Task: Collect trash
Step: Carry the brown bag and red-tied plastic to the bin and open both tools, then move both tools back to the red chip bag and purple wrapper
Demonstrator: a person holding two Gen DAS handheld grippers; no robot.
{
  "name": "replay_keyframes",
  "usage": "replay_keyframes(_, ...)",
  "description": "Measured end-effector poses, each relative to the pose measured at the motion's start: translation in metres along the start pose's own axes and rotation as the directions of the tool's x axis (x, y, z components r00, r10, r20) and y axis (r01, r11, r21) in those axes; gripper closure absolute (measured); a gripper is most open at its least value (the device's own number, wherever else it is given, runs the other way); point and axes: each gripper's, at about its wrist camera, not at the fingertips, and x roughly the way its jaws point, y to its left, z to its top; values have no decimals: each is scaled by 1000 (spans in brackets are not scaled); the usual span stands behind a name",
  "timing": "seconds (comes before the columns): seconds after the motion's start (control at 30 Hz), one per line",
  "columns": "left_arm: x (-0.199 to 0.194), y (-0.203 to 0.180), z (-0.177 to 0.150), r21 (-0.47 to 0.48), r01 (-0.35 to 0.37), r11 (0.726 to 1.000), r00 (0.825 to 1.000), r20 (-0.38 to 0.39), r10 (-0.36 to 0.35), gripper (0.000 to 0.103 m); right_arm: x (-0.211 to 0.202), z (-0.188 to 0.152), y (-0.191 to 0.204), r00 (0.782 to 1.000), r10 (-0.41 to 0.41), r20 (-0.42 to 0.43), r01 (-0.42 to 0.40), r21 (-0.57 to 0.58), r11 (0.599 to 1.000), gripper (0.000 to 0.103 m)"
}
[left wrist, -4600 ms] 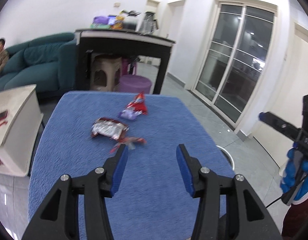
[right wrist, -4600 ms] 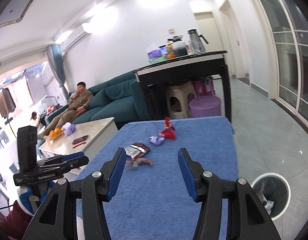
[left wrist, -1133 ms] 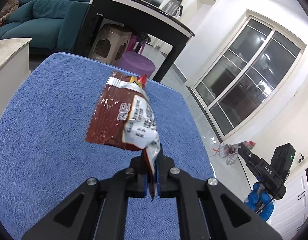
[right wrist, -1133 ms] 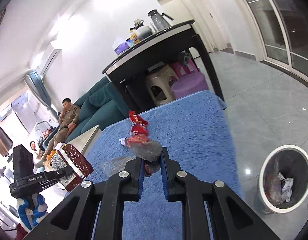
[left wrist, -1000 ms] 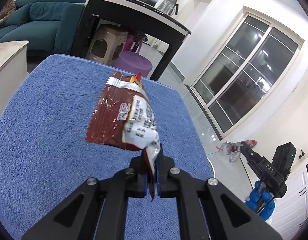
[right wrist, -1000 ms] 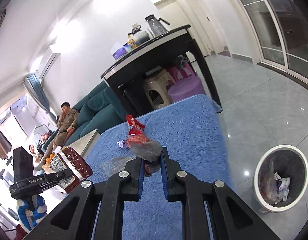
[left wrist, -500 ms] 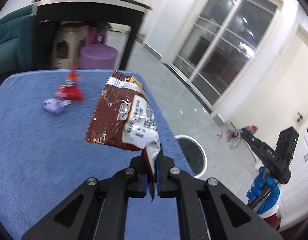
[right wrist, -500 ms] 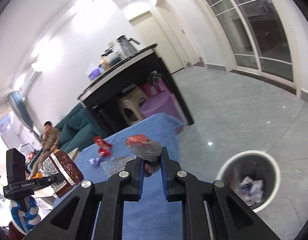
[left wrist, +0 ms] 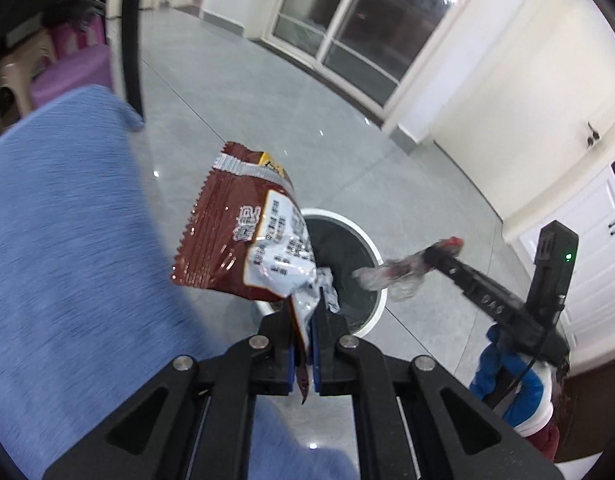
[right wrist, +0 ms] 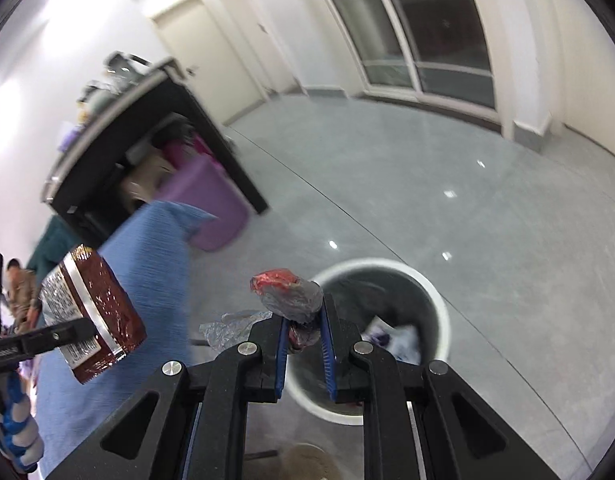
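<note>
My left gripper [left wrist: 303, 320] is shut on a brown and silver snack wrapper [left wrist: 243, 236] and holds it in the air just left of a white-rimmed trash bin [left wrist: 371, 248] on the floor. My right gripper [right wrist: 303, 320] is shut on a crumpled clear and red plastic wrapper [right wrist: 291, 292], held over the near left rim of the same bin [right wrist: 435, 292], which holds some paper. The right gripper with its wrapper [left wrist: 403, 276] shows in the left wrist view, over the bin's right side. The snack wrapper [right wrist: 91, 308] shows at the left of the right wrist view.
The blue-clothed table [left wrist: 59, 240] lies to the left, its corner [right wrist: 163, 248] near the bin. A black side table [right wrist: 139, 128] with a purple stool [right wrist: 211, 204] under it stands behind. Grey tile floor [right wrist: 467, 184] runs to glass doors [left wrist: 367, 28].
Both grippers have swung right, away from the table and toward the floor bin, each still holding its wrapper. The bin is now right under them.
</note>
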Motion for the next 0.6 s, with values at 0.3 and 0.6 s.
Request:
replay_keyframes(0.3, 90, -3, 32, -64, 64, 996, 993, -98, -71, 80, 63, -10, -49, 990, -84, -109, 91, 56, 994, 84)
replay_keyframes(0.6, 75, 1, 34, -70, 84, 994, 996, -32, -86, 57, 76, -15, -57, 984, -111, -142, 123, 72, 990, 54)
